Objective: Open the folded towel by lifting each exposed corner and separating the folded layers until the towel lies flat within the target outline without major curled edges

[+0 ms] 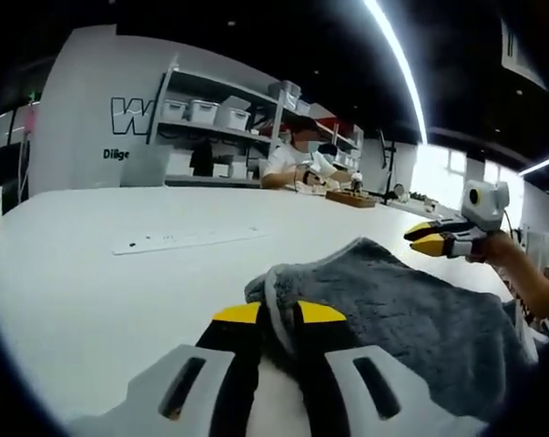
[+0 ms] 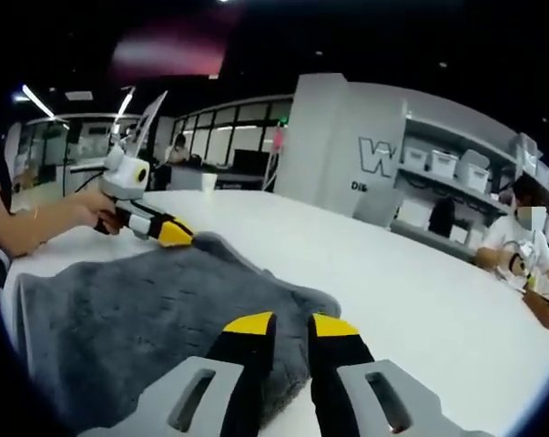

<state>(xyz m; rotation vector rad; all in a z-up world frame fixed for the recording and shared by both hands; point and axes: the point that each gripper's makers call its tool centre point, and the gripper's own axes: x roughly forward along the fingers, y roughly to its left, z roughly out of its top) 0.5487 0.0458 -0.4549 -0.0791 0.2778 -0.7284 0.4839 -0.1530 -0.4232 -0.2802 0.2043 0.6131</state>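
While the gray towel [image 1: 411,309] lies on the white table [image 1: 119,282], the left gripper [image 1: 279,319] pinches a bunched corner of it between its yellow tips. The right gripper [image 1: 429,238] is at the far edge of the towel. Its tips look close together, but I cannot tell if they hold any cloth.

The grey towel [image 1: 411,309] is cut off at the picture's lower right edge; its gripped corner is hidden between the left tool [image 1: 279,314] jaws.
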